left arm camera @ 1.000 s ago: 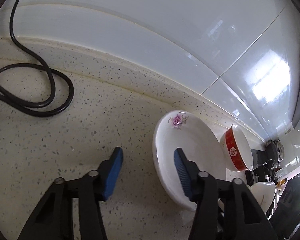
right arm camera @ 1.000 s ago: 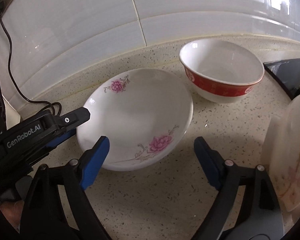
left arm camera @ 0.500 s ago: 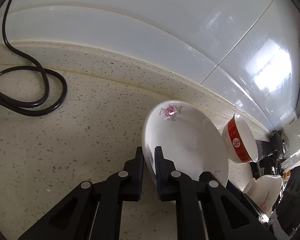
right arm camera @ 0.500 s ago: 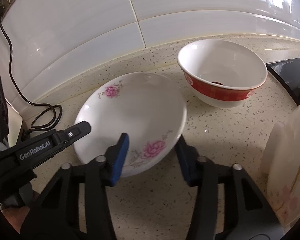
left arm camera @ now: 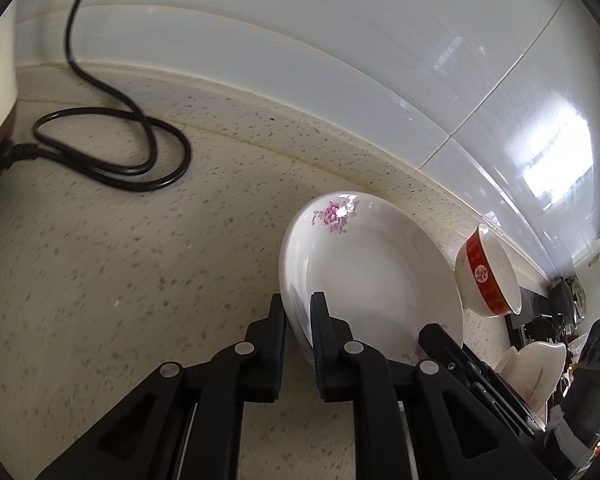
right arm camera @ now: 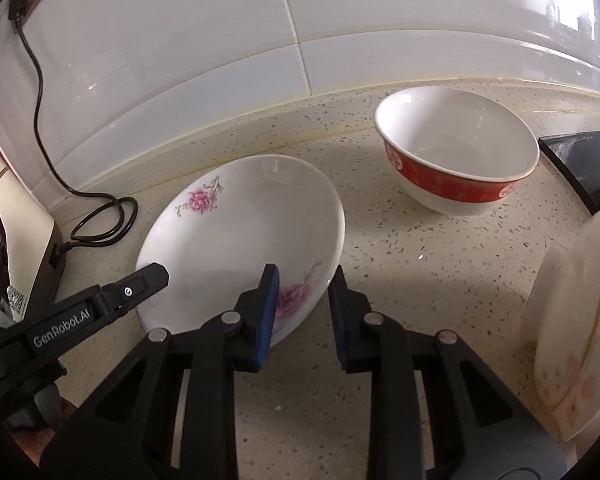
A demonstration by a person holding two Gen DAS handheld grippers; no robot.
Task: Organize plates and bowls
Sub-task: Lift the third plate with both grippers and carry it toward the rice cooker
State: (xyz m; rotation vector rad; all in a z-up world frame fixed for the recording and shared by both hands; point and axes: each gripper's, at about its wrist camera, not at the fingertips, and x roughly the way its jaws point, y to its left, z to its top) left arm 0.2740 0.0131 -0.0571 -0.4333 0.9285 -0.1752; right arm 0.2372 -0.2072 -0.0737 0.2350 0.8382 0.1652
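Note:
A white plate with pink flowers (left arm camera: 372, 276) (right arm camera: 244, 236) sits on the speckled counter, its left side tilted up. My left gripper (left arm camera: 298, 312) is shut on the plate's left rim; its arm shows in the right wrist view (right arm camera: 140, 284). My right gripper (right arm camera: 303, 280) straddles the plate's near right rim, jaws narrowed around it; whether the pads touch the rim I cannot tell. A red-banded white bowl (right arm camera: 456, 160) (left arm camera: 488, 272) stands upright to the right of the plate.
A white dish with a faded pattern (right arm camera: 576, 320) (left arm camera: 536, 368) stands on edge at the far right. A black cable (left arm camera: 112, 152) (right arm camera: 96, 224) coils on the counter at the left, beside a cream appliance (right arm camera: 16, 216). White wall tiles (right arm camera: 340, 12) lie behind. A black stovetop corner (right arm camera: 580, 160) is right.
My left gripper has closed on the plate's left rim and lifted that side. My right gripper has moved in and narrowed around the near right rim.

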